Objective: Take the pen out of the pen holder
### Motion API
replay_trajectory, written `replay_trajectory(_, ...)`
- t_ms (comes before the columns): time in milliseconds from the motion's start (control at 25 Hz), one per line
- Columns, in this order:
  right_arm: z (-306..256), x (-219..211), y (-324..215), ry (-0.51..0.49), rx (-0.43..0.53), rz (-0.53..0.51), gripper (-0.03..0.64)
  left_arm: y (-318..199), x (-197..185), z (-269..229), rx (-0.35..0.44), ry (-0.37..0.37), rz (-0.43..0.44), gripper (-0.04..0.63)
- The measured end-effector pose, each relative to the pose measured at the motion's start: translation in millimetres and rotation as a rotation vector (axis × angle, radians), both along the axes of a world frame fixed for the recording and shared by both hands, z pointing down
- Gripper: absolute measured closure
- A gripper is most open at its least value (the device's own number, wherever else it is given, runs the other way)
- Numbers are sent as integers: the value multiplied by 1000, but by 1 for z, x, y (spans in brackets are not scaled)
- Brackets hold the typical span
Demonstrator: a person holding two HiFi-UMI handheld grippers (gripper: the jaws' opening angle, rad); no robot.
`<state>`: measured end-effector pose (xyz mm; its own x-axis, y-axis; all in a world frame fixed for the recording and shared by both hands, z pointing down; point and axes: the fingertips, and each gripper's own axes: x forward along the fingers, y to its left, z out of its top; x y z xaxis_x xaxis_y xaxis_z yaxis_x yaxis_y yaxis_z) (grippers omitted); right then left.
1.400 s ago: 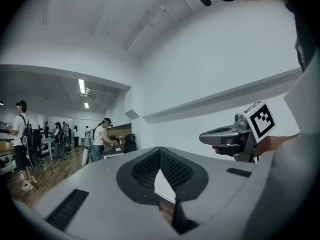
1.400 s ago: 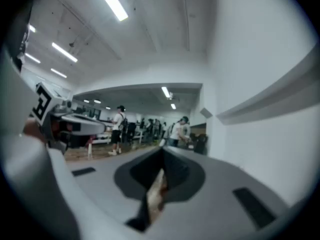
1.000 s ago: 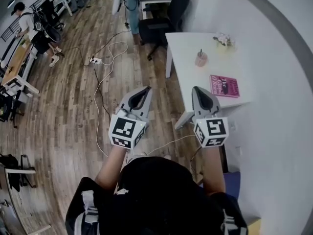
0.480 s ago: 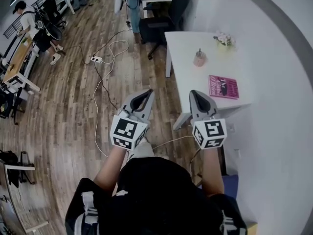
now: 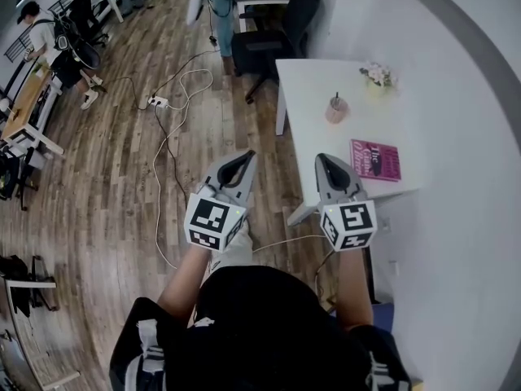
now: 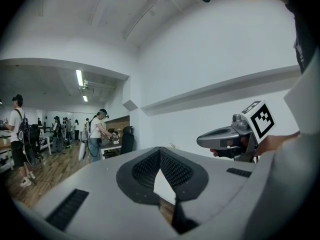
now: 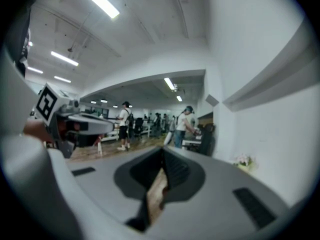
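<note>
Appearing in head view only: pen holder (image 5: 336,111) on white table (image 5: 305,88), near book (image 5: 375,160), with pen (image 5: 334,97) standing inside. Pen long axis near upright, free end up. Holder well apart from both grippers, held over wood floor (image 5: 122,169) short of table edge. Read from gripper views, not from head view: left gripper (image 5: 242,156) and right gripper (image 5: 325,160) closed tip to tip, nothing between jaws. Neither pen nor holder visible there.
</note>
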<state>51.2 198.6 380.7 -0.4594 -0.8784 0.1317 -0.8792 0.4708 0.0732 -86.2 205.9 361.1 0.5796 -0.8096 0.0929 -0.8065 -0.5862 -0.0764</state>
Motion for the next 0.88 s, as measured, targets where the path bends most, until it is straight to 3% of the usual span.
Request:
replay_trajectory(520, -6, -36, -146, 15, -14, 39, 583, -148, -40, -5, -19, 27, 31, 577)
replay_trajectory(880, -10, -78, -231, 30, -28, 62, 583, -235, -92, -8, -33, 51, 38, 577)
